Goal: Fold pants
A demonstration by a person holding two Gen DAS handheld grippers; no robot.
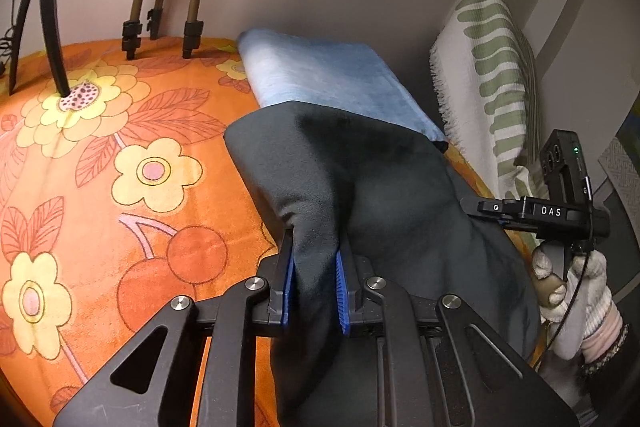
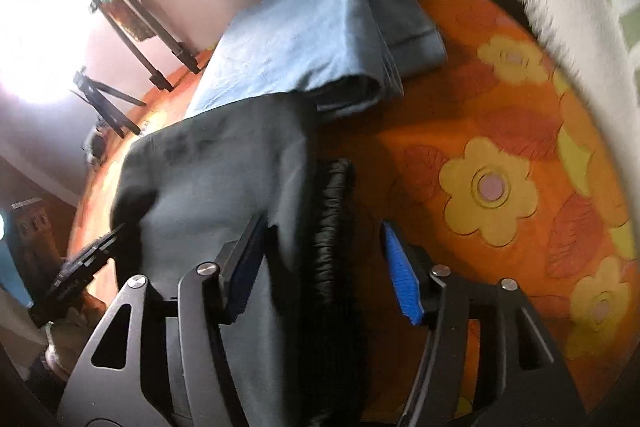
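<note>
Dark grey pants are lifted above an orange flowered bedspread. My left gripper is shut on a fold of the pants, its blue pads pressed on the cloth. In the right wrist view the same pants hang between the jaws, with the gathered black waistband in the gap. My right gripper is open, its blue pads well apart, the cloth resting against the left pad. The right gripper's body and the gloved hand holding it show in the left wrist view.
Folded light blue pants lie at the back by the wall, on a folded dark garment. A white pillow with green stripes stands at the right. Tripod legs and stand legs rest on the bedspread at the back left.
</note>
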